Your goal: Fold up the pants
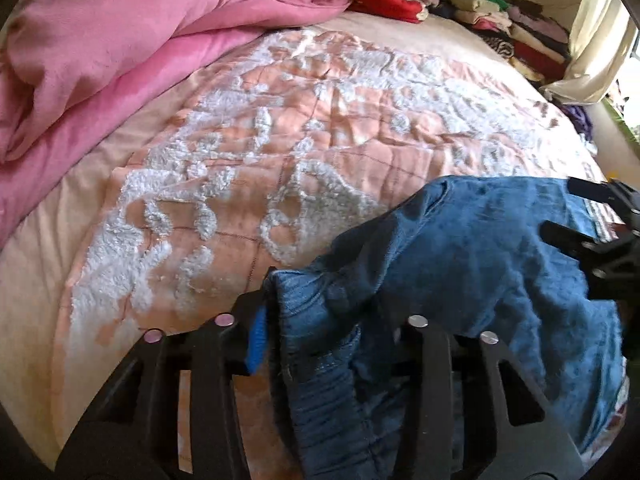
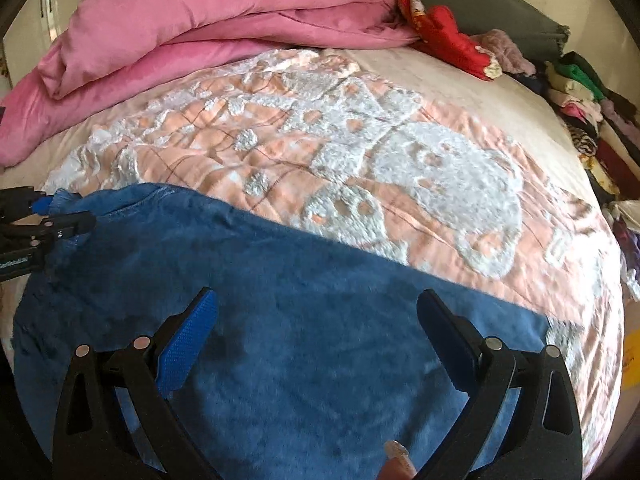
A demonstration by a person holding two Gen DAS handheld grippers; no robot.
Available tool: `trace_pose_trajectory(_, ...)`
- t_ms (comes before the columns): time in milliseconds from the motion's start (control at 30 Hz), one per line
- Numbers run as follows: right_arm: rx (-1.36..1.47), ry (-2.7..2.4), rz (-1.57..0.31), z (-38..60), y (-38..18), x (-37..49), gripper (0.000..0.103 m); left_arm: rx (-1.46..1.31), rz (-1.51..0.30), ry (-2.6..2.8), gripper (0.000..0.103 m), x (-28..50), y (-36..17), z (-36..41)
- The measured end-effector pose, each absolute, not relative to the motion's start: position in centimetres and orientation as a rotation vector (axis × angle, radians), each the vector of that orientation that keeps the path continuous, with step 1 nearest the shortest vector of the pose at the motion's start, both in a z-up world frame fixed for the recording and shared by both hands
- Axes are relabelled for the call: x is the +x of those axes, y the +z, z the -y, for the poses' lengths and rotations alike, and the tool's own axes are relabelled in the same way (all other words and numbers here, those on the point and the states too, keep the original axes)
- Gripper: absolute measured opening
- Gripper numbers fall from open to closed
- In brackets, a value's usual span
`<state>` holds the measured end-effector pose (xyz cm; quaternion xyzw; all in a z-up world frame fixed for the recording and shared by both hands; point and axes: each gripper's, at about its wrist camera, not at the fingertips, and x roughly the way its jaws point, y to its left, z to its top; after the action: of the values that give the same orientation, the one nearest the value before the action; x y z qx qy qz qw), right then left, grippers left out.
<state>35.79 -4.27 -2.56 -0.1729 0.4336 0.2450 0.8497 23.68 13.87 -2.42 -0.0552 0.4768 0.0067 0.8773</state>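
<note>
Left wrist view shows the left gripper (image 1: pixel 320 312) clamped on the elastic waistband of soft, limp blue fleece pants (image 2: pixel 304 320) spread on the peach-and-white tufted bedspread (image 2: pixel 360 152), while the right gripper (image 2: pixel 316 320) hangs open above them, best pinching a hem edge.

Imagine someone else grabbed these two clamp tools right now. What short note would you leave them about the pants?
Left gripper: shut on the waistband end of the blue pants, holding that corner lifted.
Right gripper: open, holding nothing, hovering over the middle of the pants.
Pants: spread across the near part of the peach and white bedspread; pink duvet and clothes pile lie beyond, apart from them.
Done: pants laid out, one end gripped.
Left: probably carry that end over to make the fold, then smooth.
</note>
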Motion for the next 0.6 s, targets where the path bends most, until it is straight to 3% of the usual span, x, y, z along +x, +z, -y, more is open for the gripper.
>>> trace_pose_trajectory(67, -0.401, 0.524, -0.906, 3.7, -2.7, 36.1, 0.099, -0.094, -0.966, -0.014, 0.024, 22.8, -1.4, -13.3)
trace_pose_trajectory(333, -0.547, 0.576, -0.803, 1.8, -2.3, 35.5, 0.096, -0.055, -0.860, -0.119, 0.024, 18.7, 2.5, -11.5)
trace_pose_trajectory(367, -0.566, 0.582, -0.794, 1.7, -2.2, 35.4, 0.091, -0.051, -0.856, -0.127, 0.024, 18.3, 2.8, -11.5)
trace_pose_trajectory(433, -0.572, 0.625, -0.816, 1.5, -2.3, 35.2, 0.035, -0.047, -0.850, -0.134, 0.024, 17.8, 2.9, -11.5)
trace_pose_trajectory(533, -0.546, 0.659, -0.832, 1.9, -1.8, 34.1, 0.019, -0.034, -0.847, -0.122, 0.024, 17.3, 2.8, -11.8)
trace_pose_trajectory(600, -0.512, 0.679, -0.812, 3.1, -0.9, 32.3, 0.014, -0.037, -0.849, -0.126, 0.024, 16.9, 2.7, -12.3)
